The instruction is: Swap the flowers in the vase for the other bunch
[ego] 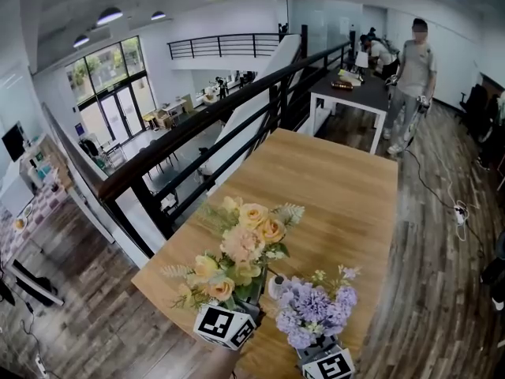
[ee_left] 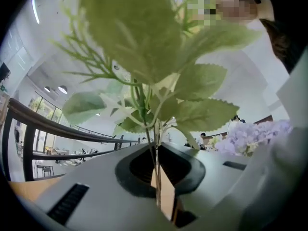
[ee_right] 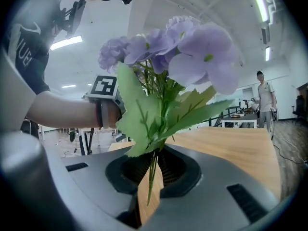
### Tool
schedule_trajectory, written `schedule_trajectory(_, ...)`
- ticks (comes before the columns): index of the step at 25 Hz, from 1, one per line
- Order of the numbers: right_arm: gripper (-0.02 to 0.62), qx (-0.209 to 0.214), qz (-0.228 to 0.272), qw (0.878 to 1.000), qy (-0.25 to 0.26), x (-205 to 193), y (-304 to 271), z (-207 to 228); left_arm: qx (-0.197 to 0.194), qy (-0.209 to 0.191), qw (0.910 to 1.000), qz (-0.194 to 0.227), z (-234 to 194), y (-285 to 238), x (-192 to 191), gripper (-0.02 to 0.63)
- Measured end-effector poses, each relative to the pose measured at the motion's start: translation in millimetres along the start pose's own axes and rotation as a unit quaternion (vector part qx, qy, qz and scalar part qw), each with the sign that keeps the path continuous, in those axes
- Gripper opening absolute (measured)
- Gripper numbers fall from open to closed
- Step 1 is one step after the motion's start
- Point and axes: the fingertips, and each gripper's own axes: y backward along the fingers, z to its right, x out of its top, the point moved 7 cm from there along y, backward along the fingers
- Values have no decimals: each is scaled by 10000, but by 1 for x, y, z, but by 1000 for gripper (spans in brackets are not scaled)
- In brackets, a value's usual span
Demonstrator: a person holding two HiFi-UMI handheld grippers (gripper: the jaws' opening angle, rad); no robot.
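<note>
Clamping the jaws of the left gripper (ee_left: 157, 179) on the peach bunch (ego: 241, 247) stems, those of the right gripper (ee_right: 150, 179) on the purple bunch (ego: 312, 310); holding both upright over the table (ego: 339, 188), flanking what looks like the vase (ego: 276, 285), probably keeping blooms apart for swapping.

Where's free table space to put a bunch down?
Bare: the whole far stretch of the wooden table, from the bunches to its far end, with the railing along its left side. Crowded: the near edge only, with the peach bunch, the purple bunch and a small white vase between them.
</note>
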Motion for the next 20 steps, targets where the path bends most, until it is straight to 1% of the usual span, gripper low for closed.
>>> schedule_trajectory(4, 60, -45, 10, 10000, -54, 0, -2, 3, -146, 40, 9996, -255, 6, -5, -18, 20)
schedule_trajectory(9, 60, -81, 13, 9999, -108, 0, -4, 5, -213, 98, 9979, -596, 4, -9, -45, 20)
schedule_trajectory(15, 60, -116, 13, 9998, -172, -1, -7, 8, -195, 176, 9955, -914, 6, -10, -71, 25)
schedule_trajectory(20, 60, -134, 12, 9996, -232, -2, -7, 9, -181, 87, 9938, -1089, 7, -7, -87, 34)
